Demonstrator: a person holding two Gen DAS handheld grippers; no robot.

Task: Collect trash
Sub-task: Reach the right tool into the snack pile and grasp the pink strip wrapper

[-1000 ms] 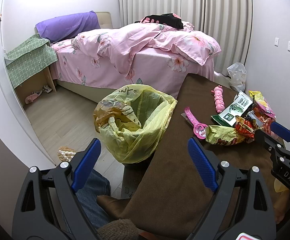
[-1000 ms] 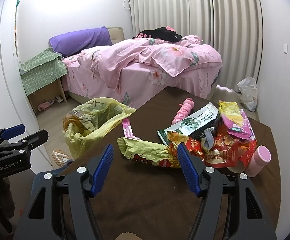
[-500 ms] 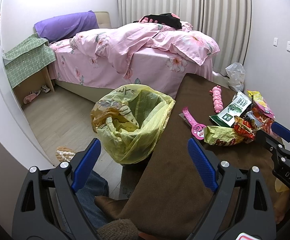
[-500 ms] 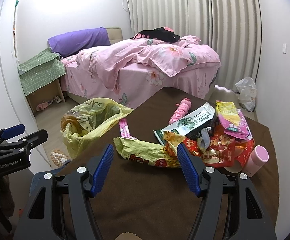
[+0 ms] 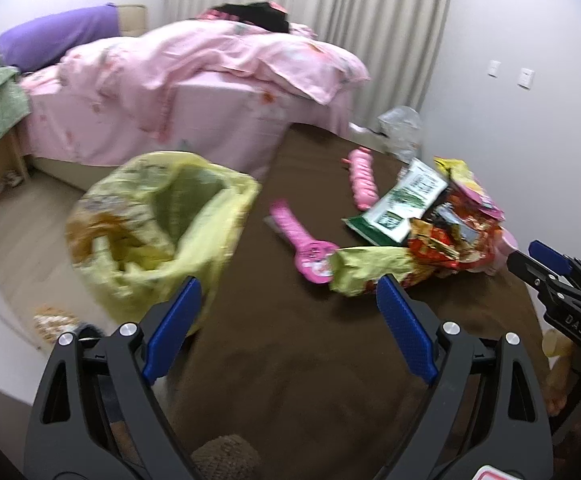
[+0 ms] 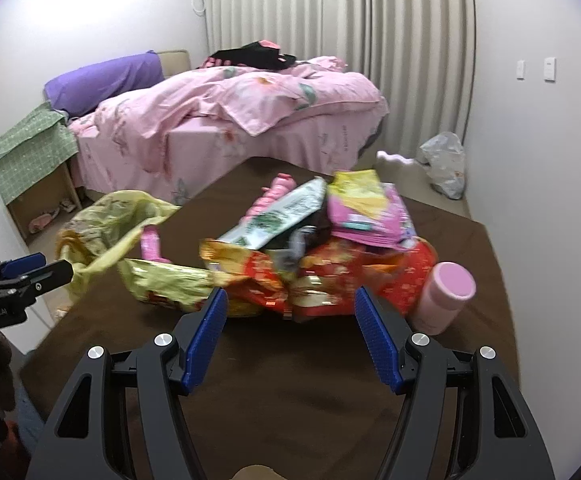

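Bedroom, pink bed (image 6: 250, 120) in the background; brown-clothed bench (image 6: 290, 380) fills the lower frame of both wrist views.

Trash: wrapper pile (image 6: 330, 256) sits centre frame in the right wrist view, dead ahead of your right tool (image 6: 290, 320), just past the tips. Yellow-green chip bag (image 6: 166, 284) is the nearest piece, long axis running left-right across the frame, left end pointing toward the yellow bin bag (image 6: 106, 220) off the bench's left edge. Pink cup (image 6: 444, 296) stands lower right of the pile.

Right tool is closest to the pile. Left tool (image 5: 286, 308) sits between bin bag and chip bag. Both tools are released, nothing in either.

Versus half a second back: right tool has closed in, pile looks bigger and now spans its fingers. Left tool has swung right; bin bag has shifted left in frame, both views blurred.
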